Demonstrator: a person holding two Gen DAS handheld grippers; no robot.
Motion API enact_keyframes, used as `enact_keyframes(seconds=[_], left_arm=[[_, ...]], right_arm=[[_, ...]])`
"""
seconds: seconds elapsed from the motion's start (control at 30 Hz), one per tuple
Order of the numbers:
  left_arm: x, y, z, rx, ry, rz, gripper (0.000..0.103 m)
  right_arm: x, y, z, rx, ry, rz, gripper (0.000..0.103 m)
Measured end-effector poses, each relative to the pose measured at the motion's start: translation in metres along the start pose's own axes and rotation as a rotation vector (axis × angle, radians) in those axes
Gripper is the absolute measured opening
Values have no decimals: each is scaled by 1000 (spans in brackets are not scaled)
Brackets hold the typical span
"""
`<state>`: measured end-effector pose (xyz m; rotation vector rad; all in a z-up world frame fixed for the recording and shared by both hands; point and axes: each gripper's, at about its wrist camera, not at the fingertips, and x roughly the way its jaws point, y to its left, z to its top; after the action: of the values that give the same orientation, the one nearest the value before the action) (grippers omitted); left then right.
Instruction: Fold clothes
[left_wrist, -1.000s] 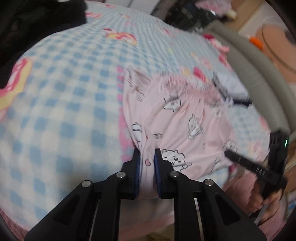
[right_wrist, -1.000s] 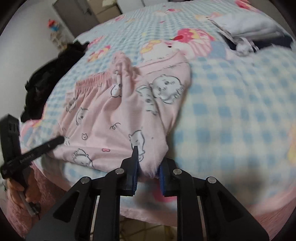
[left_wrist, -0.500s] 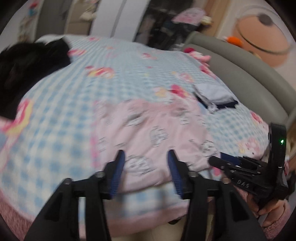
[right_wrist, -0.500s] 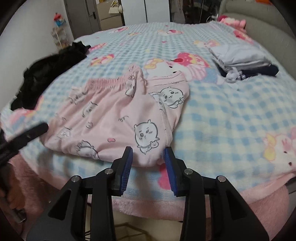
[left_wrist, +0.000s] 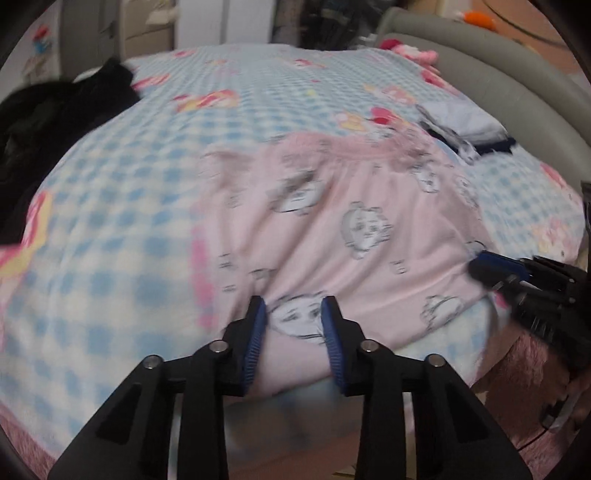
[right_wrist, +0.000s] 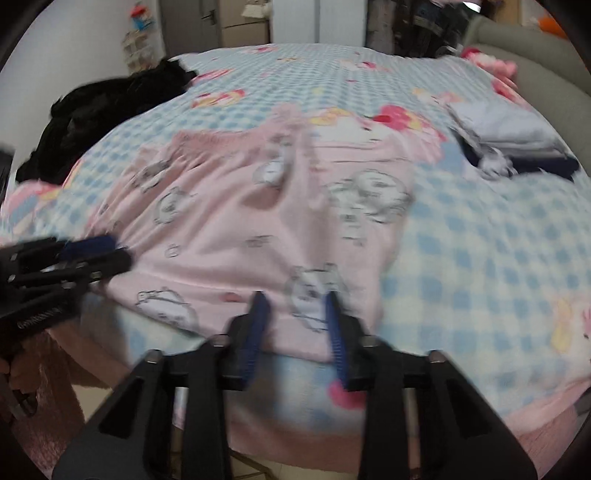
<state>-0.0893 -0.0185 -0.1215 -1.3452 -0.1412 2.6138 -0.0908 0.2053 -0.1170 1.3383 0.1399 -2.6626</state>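
Observation:
Pink pyjama shorts with cartoon prints lie folded near the front edge of the bed, also in the right wrist view. My left gripper is open, its blue-padded fingers either side of the shorts' near left edge. My right gripper is open over the near right edge. Each gripper shows in the other's view: the right one and the left one. The frames are motion-blurred.
The bed has a blue-and-white checked blanket. A black garment heap lies at the far left, also in the right wrist view. A folded grey and navy stack sits at the right. A grey padded bed frame curves behind.
Both grippers were shut on the shorts' near edge a second ago. They opened, let go and drew back, and now sit close over the near edge again.

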Motion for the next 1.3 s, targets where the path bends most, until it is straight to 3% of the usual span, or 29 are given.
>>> enact_keyframes(seconds=[0.03,0.13,0.23,0.27,0.37,0.47,0.57,0.63,0.7,0.77,0.83,0.9,0.93,1.03,1.13,1.23,1.3], left_arm=[[-2,5,0,-15,-1,-3,20],[-13,4,-3,-25,-41,-22,21],[-28,-8,-5,-5,-108,-49,45],[-30,-15,-6,11,-122,-75,49],[-19,-34,-9,63,-102,-76,52],[-9,-36,-9,73,-64,-48,52],[-1,-26,-6,48,-22,-25,54],[-5,-13,-6,16,-16,-2,47],[-6,1,-8,-20,-3,2,38],[-7,12,-7,-72,1,-26,31],[-12,12,-8,-71,-15,7,31],[-16,11,-8,-63,-37,48,33],[-19,10,-7,-60,-51,63,44],[-29,3,1,-61,-107,2,48],[-29,-16,24,19,-146,0,50],[-12,-37,48,107,-107,-2,54],[2,-45,55,134,-55,-57,57]], right_arm=[[-3,-5,0,12,-1,-13,10],[-10,-17,-1,51,-9,-25,10],[-26,-5,0,32,-70,-39,20],[-33,1,1,22,-94,-37,27],[-35,20,4,-18,-118,2,32],[-10,35,5,-37,-36,-16,34],[1,23,1,-2,-1,-1,34],[0,9,-1,30,6,4,30],[-4,-6,-3,66,12,8,12],[-6,-18,-6,112,21,28,6],[-11,-25,-6,132,12,9,6],[-20,-28,-5,122,-13,-83,27],[-25,-32,-4,132,-32,-97,42],[-37,-43,1,184,-72,-62,42],[-38,-35,16,153,-104,-24,42],[-30,-11,39,36,-113,-30,42],[-18,3,53,-18,-93,5,42]])
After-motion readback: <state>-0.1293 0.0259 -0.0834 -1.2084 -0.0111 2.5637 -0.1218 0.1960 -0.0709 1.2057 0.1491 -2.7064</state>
